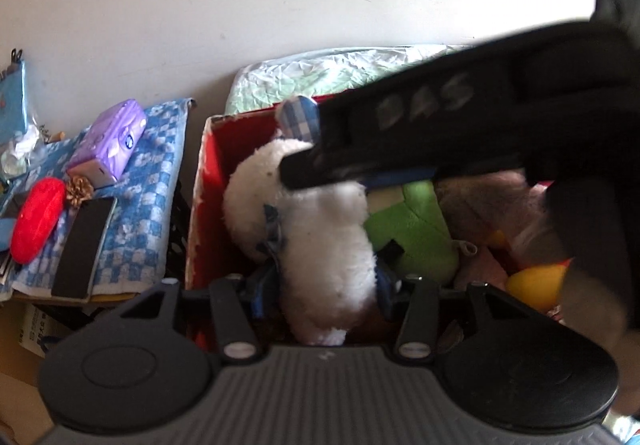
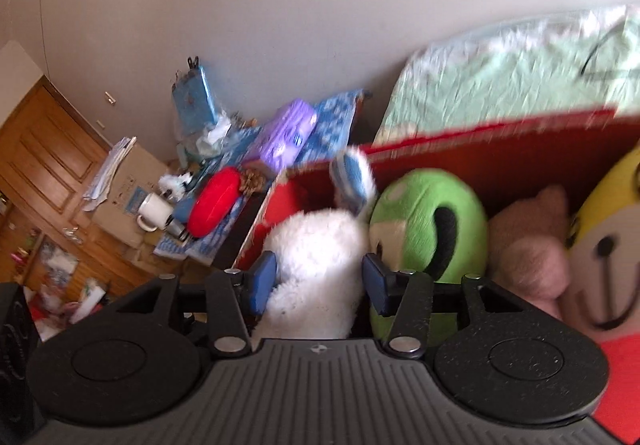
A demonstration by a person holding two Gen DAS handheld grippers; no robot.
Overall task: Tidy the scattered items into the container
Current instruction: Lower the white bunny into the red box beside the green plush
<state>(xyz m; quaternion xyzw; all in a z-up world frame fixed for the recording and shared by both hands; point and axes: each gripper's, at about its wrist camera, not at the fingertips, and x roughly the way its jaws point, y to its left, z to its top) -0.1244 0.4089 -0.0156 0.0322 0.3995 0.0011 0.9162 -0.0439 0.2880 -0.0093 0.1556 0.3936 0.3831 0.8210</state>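
Observation:
A red cardboard box [image 1: 208,149] [image 2: 480,133] stands beside the bed and holds soft toys. A white plush toy [image 1: 328,245] [image 2: 316,245] with a blue plaid ear [image 1: 298,117] lies at the box's left end. My left gripper [image 1: 324,285] straddles its lower part, jaws apart, with the fur only brushing the blue pads. My right gripper [image 2: 318,281] straddles the same toy from the other side, also open. One of its black fingers [image 1: 360,149] crosses the left wrist view above the toy. A green plush [image 2: 424,213], a pink plush [image 2: 528,245] and a yellow-faced toy [image 2: 600,205] fill the rest.
Left of the box, a blue checked towel [image 1: 148,173] carries a purple pack [image 1: 112,137], a red pouch [image 1: 38,217], a pine cone [image 1: 80,189] and a black flat case [image 1: 82,245]. A white mug [image 2: 154,211] stands further left. The bed's green sheet [image 2: 500,85] lies behind the box.

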